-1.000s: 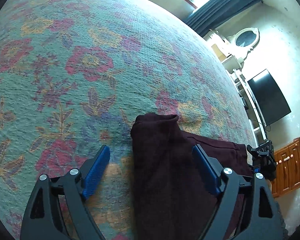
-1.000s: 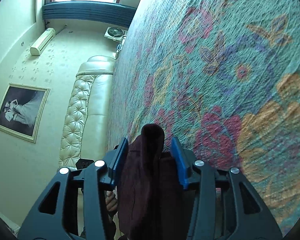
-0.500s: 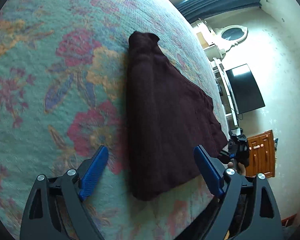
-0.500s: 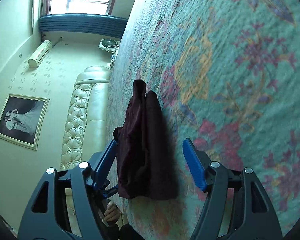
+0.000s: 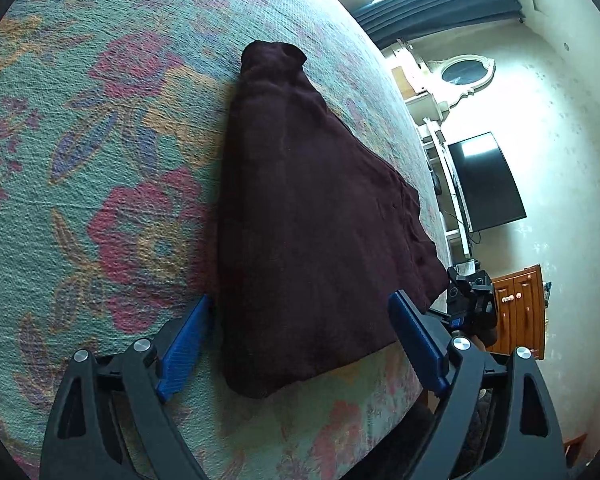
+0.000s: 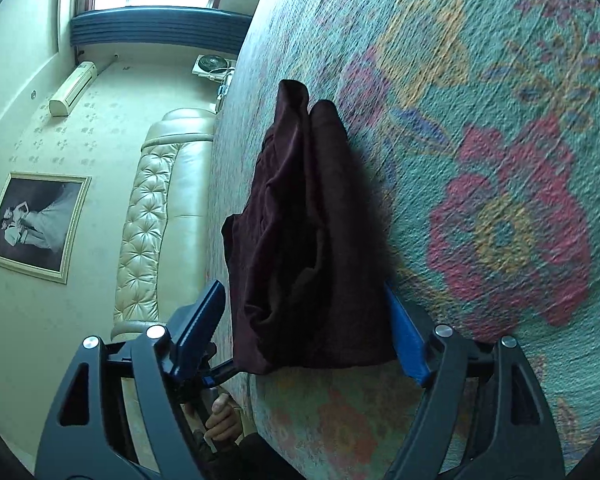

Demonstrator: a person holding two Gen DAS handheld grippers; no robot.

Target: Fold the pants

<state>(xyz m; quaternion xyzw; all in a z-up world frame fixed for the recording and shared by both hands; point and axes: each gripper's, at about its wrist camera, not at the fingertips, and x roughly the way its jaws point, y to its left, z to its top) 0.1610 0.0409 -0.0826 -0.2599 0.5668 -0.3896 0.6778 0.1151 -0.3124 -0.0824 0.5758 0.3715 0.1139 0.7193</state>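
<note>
Across the middle of my left camera picture lie the dark red pants (image 5: 312, 216), folded into a flat bundle on the flowery bedspread (image 5: 100, 140). They look narrow at the top of the frame and wide at the bottom. My left tongs (image 5: 300, 344) are spread wide apart at the bottom of the picture. One blue pad (image 5: 184, 344) sits just beside the left edge of the pants, and the other blue pad (image 5: 416, 344) is over by the lower right corner of them. I can't tell if the pads touch the cloth. Nothing is pinched between them.

On the right side of that picture I see my other tongs (image 5: 470, 300), small and black, near the far corner of the pants. Behind them are a black TV (image 5: 486, 182) and a brown wooden cabinet (image 5: 518, 312).

My right camera picture shows the pants (image 6: 312, 232) in the middle too, lumpy and layered, lying on the bedspread (image 6: 500, 120). My right tongs (image 6: 304, 328) are spread wide, with a blue pad (image 6: 200, 328) on the left of the bundle and a blue pad (image 6: 408, 344) partly tucked behind its right edge. They hold nothing.

At the left of this frame are a puffy cream headboard (image 6: 156, 216) and a framed photo (image 6: 36, 226) on the wall.
</note>
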